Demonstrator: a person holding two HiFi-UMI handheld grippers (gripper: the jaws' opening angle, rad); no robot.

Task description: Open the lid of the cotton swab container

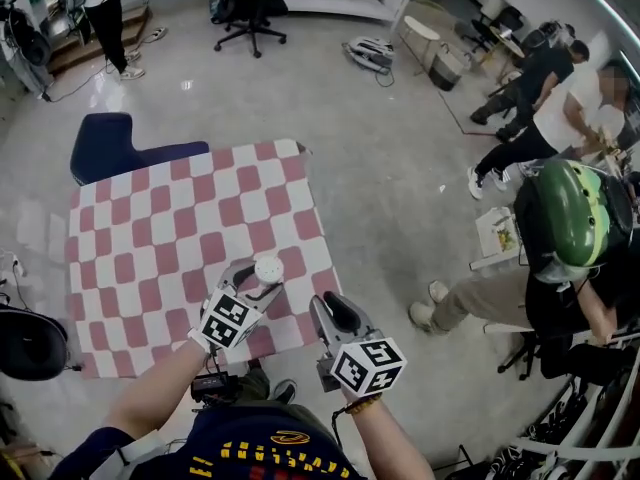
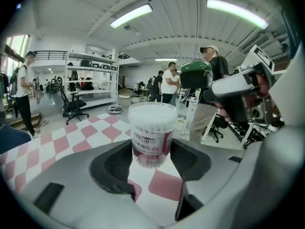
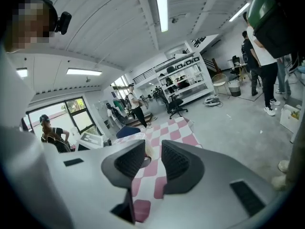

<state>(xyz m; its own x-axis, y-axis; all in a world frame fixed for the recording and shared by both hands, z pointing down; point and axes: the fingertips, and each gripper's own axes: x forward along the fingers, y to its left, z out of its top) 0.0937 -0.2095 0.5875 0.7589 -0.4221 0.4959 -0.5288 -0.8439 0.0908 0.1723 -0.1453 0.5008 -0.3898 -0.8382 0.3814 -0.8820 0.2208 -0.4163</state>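
Observation:
The cotton swab container (image 1: 268, 268) is a clear round tub with a white lid and a pink label. It stands upright near the front edge of the red-and-white checked table (image 1: 150, 238). My left gripper (image 1: 260, 280) has its jaws wide around the tub's lower body (image 2: 151, 142), and both pads lie against its sides. The lid sits closed on top. To the right, my right gripper (image 1: 328, 308) hovers at the table's front right corner, clear of the tub. A narrow gap shows between its jaws (image 3: 153, 157), and nothing is in it.
A blue chair (image 1: 110, 143) stands behind the table's far left corner. A black stool (image 1: 30, 343) is at the left. A person in a green helmet (image 1: 570, 213) crouches to the right, with other people farther off. An office chair (image 1: 250, 13) stands far back.

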